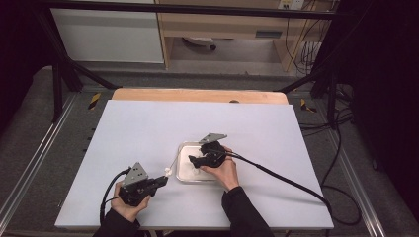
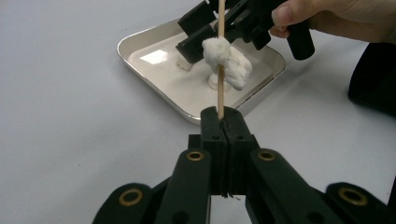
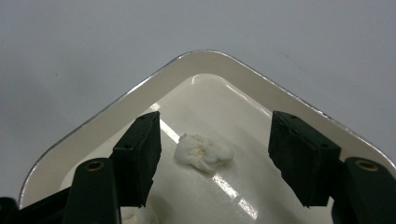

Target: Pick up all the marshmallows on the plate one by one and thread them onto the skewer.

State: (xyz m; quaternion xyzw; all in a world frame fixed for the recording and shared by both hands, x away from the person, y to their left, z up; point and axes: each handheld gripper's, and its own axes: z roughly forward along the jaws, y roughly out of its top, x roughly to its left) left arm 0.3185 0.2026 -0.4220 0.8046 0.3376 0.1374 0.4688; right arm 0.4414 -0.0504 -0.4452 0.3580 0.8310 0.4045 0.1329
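A shallow white tray (image 1: 184, 146) with a metal rim sits on the white table. My left gripper (image 2: 223, 119) is shut on the lower end of a thin wooden skewer (image 2: 220, 93), which rises toward the tray. Soft white lumps (image 2: 227, 58) are threaded on the skewer. In the high view the left gripper (image 1: 165, 178) lies left of the tray with the skewer's white lump (image 1: 168, 172) near the tray's edge. My right gripper (image 3: 215, 135) hangs over the tray (image 3: 116, 105), open, its jaws on either side of a loose white lump (image 3: 204, 151) without touching it.
More white lumps (image 2: 184, 63) lie in the tray (image 2: 140, 39), under the right gripper (image 2: 189, 35). The right gripper's cable trails off across the table to the right. A wooden strip (image 1: 197, 95) borders the table's far edge.
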